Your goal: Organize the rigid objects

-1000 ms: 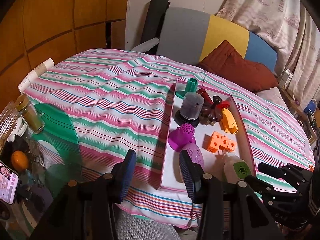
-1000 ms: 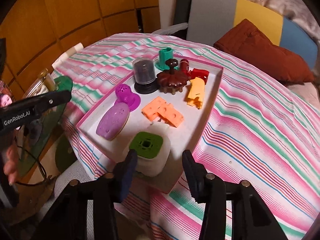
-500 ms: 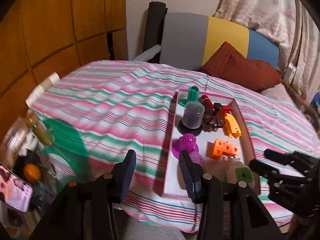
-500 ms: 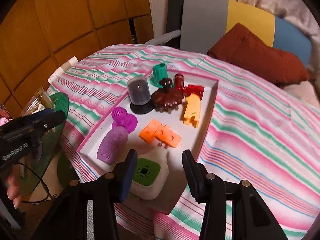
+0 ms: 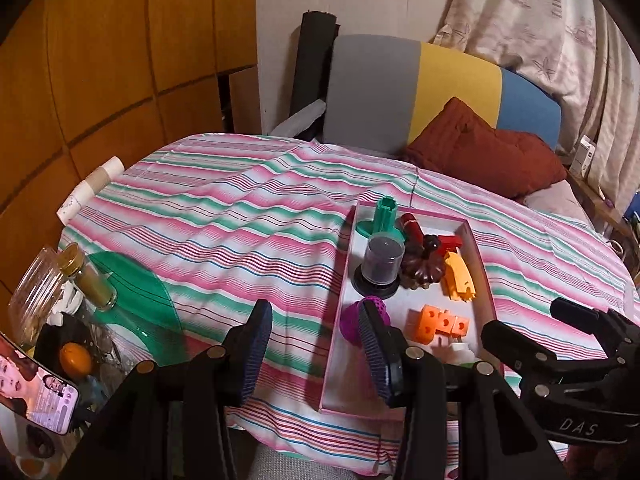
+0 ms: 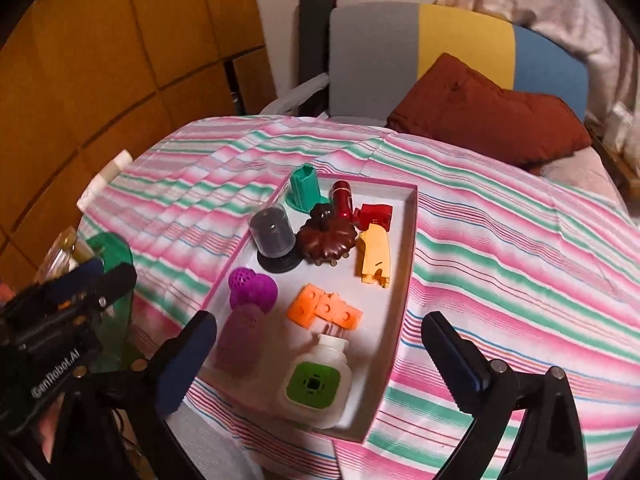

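Tray (image 6: pixel 404 240): pink-rimmed, on the striped bedspread (image 6: pixel 520 260), gathers all the toys in one place.
Right gripper (image 6: pixel 320 360): jaws opening wide above the white plug-in with green face (image 6: pixel 316 380), not touching it.
Left gripper (image 5: pixel 316 344): parted, empty, above the tray's left edge.
Count: nine pieces in the tray, two purple; one orange block cluster (image 6: pixel 324 312).

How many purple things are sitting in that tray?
2. A purple perforated ball piece stands by the tray's left wall; a paler purple oval piece lies just nearer the camera, touching it. Others could be hidden behind the gripper fingers.
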A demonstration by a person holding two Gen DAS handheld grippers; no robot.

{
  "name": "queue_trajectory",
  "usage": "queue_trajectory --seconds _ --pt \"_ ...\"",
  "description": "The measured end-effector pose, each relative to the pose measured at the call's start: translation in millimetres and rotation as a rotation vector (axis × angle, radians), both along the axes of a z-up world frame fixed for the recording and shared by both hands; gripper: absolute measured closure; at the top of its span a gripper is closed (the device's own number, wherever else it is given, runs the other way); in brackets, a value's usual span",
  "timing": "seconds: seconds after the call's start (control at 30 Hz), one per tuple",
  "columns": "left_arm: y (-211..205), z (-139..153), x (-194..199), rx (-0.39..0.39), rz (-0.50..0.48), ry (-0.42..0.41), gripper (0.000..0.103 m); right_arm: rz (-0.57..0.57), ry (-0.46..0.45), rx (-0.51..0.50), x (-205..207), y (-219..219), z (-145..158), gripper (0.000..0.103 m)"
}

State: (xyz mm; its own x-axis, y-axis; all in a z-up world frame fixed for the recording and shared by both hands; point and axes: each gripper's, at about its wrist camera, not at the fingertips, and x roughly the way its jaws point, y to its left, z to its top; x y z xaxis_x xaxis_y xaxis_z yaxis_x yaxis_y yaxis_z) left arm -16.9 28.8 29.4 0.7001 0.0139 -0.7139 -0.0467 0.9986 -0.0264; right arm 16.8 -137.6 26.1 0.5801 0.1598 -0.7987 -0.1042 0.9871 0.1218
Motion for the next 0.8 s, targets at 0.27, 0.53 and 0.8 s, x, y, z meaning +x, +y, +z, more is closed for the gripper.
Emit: queue_trajectory --seconds 0.27,0.53,0.8 --pt "-0.8 2.5 5.9 0.037 0.019 0.027 0.058 -0.043 -0.01 -0.111 5.8 16.6 7.4 0.0" --pt "2.2 2.2 13.7 0.027 0.025 0.056 0.058 -0.098 0.002 -0.115 11.8 12.7 8.7 0.0" --pt "-5.5 -2.1 17.8 0.042 0.001 0.076 0.058 -0.134 -0.013 -0.12 14.0 9.4 12.9 0.0"
